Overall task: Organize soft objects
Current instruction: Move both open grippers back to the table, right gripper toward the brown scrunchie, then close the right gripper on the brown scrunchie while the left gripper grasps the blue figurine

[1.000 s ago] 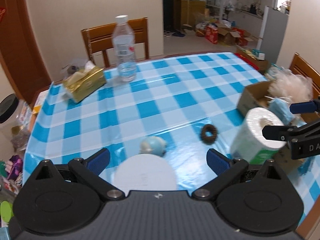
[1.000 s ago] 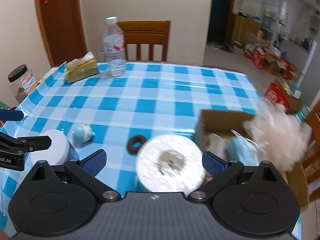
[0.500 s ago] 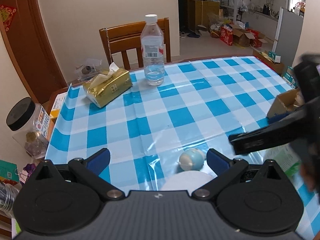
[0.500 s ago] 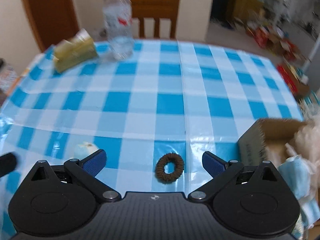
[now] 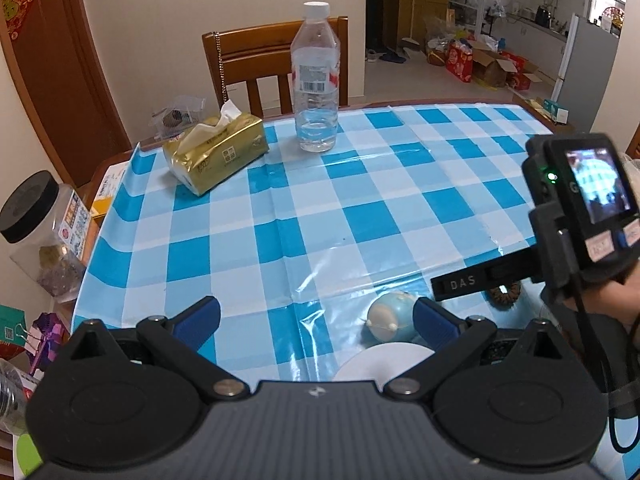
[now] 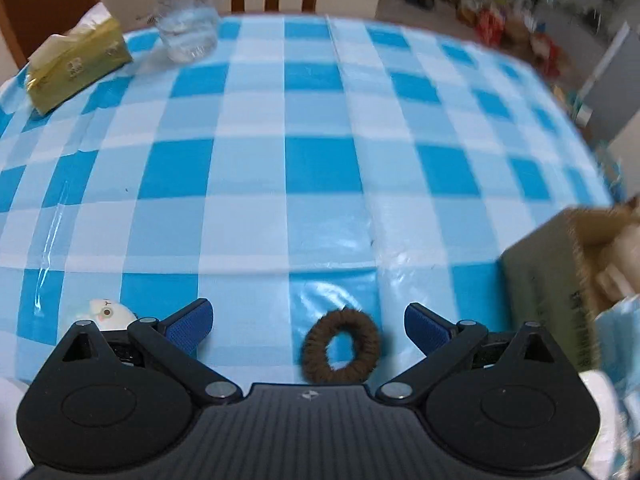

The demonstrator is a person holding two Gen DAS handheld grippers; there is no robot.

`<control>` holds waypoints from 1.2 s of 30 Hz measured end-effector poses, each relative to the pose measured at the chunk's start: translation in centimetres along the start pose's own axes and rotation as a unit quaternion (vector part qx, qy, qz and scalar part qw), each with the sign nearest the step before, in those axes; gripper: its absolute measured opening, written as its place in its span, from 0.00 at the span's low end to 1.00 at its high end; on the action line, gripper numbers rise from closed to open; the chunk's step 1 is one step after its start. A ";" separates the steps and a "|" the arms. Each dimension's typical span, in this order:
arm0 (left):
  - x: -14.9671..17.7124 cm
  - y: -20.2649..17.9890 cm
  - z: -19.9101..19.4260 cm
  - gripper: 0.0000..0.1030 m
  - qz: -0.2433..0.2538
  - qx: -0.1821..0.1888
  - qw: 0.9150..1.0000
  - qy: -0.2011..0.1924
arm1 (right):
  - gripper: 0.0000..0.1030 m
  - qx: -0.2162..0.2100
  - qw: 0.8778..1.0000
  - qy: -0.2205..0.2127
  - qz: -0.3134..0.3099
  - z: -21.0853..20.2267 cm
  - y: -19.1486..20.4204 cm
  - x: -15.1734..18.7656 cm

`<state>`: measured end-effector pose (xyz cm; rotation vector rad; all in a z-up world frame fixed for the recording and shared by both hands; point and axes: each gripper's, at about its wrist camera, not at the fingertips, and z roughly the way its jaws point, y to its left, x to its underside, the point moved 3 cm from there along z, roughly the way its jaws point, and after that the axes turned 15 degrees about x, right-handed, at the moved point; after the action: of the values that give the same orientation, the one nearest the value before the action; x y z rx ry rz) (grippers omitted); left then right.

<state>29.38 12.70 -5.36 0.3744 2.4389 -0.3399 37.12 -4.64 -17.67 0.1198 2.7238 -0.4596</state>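
Observation:
A brown fuzzy hair tie (image 6: 340, 346) lies on the blue checked tablecloth, between the fingers of my open, empty right gripper (image 6: 308, 326), close to its body. A small pale blue plush toy (image 6: 106, 314) lies left of that gripper's left finger. In the left wrist view the plush toy (image 5: 390, 316) lies just inside the right finger of my open, empty left gripper (image 5: 316, 318), with a white roll (image 5: 384, 364) below it. The right gripper (image 5: 454, 286) reaches in from the right there, and the hair tie (image 5: 506, 294) is partly hidden behind it.
A cardboard box (image 6: 560, 280) with soft items stands at the right. A gold tissue pack (image 5: 218, 156) and a water bottle (image 5: 316, 80) stand at the far side, with a wooden chair (image 5: 260, 60) behind. A black-lidded jar (image 5: 40, 232) stands off the table's left edge.
My right gripper has moved forward and down until the hair tie lies between its fingers. It now reaches into the left wrist view. The left gripper has turned left; the box left its view.

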 end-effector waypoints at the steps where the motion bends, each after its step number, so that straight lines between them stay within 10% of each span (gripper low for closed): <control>1: 0.0 -0.1 0.0 0.99 0.001 0.001 1.000 0.000 | 1.00 -0.011 1.000 0.016 0.007 0.4 -0.1 0.1; 10: -0.1 -0.3 0.2 0.99 0.013 0.004 1.000 0.003 | 1.00 -0.086 0.995 0.050 0.008 0.5 0.6 0.5; 36: 0.4 -0.3 1.3 0.99 0.031 0.055 0.998 -0.012 | 1.00 -0.050 0.991 0.082 -0.094 1.1 1.8 0.2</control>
<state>29.71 12.04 -6.56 0.4892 2.3849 -0.4511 37.62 -3.27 -19.25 -0.1316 2.9288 -0.3796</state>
